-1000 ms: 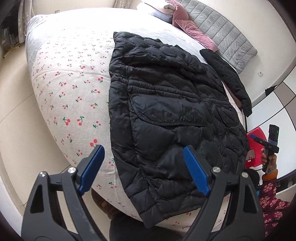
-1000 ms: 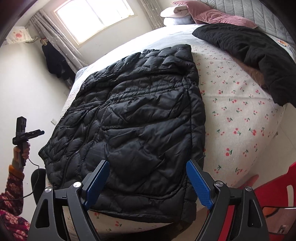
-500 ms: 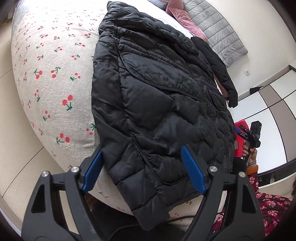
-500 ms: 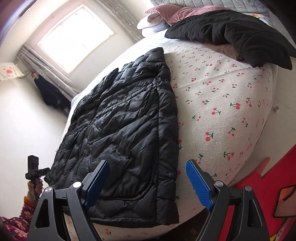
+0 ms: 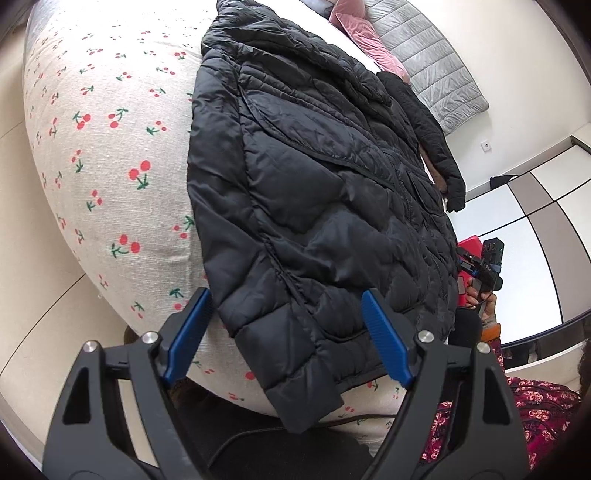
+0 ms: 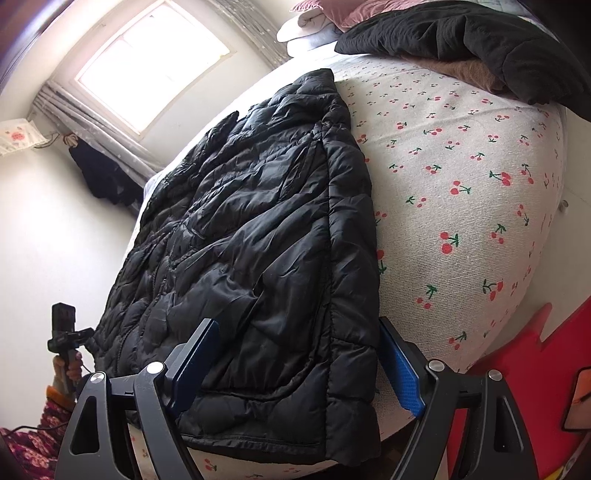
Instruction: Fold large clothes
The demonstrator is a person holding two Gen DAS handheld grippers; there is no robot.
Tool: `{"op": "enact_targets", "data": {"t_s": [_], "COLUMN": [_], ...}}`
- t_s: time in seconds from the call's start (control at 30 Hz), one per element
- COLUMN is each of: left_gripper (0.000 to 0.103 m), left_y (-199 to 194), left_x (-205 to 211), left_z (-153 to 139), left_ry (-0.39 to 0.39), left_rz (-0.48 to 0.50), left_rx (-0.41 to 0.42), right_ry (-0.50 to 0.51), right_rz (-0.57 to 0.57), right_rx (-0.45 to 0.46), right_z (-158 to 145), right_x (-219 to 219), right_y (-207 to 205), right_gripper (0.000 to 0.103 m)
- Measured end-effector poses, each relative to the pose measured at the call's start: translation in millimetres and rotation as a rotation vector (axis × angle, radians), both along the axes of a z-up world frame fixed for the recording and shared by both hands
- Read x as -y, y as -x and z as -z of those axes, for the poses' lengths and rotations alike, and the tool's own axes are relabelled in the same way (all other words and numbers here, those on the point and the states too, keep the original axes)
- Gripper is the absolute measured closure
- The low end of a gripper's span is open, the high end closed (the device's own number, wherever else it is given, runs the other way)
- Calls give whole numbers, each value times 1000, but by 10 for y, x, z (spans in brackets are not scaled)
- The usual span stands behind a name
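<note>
A black quilted puffer jacket lies flat on a bed with a cherry-print sheet, its hem hanging over the near edge. My left gripper is open, its blue pads astride the jacket's left hem corner. In the right wrist view the same jacket fills the middle. My right gripper is open, its pads astride the jacket's right hem corner. Neither gripper has closed on the cloth.
A second black garment lies over a brown one near the pink pillows and grey headboard. A red chair stands by the bed at the right. A window lies beyond the bed.
Both grippers have moved down and in toward the jacket's hem; the hem corners now sit between the open pads. The jacket has not moved.
</note>
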State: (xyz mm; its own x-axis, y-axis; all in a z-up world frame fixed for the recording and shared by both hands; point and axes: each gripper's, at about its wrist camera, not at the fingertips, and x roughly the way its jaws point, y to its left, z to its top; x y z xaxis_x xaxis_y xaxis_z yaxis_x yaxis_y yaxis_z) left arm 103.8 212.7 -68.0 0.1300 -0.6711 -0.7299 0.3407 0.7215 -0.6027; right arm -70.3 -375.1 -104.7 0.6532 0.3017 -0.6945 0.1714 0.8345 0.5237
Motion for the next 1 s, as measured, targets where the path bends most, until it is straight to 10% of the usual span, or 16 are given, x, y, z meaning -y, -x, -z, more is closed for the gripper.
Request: {"op": "enact_targets", "data": {"t_s": [0.13, 0.2, 0.3, 1.0], "left_gripper": [47, 75, 86, 93], "left_y": [97, 144, 219, 906], "left_x": [51, 113, 174, -276], "left_z": [11, 15, -66, -1799], "left_ry": [92, 135, 142, 493], "left_rz": [29, 47, 20, -133], "left_rx": [-32, -55, -22, 456], "right_ry": [-4, -55, -80, 63], "right_rz": [-31, -63, -85, -15], "right_rx": [-5, -16, -34, 427], "right_z": [11, 27, 8, -1878], "right_x": [-88, -122, -196, -388], "right_y": [19, 11, -5, 752], "right_gripper": [31, 71, 88, 94]}}
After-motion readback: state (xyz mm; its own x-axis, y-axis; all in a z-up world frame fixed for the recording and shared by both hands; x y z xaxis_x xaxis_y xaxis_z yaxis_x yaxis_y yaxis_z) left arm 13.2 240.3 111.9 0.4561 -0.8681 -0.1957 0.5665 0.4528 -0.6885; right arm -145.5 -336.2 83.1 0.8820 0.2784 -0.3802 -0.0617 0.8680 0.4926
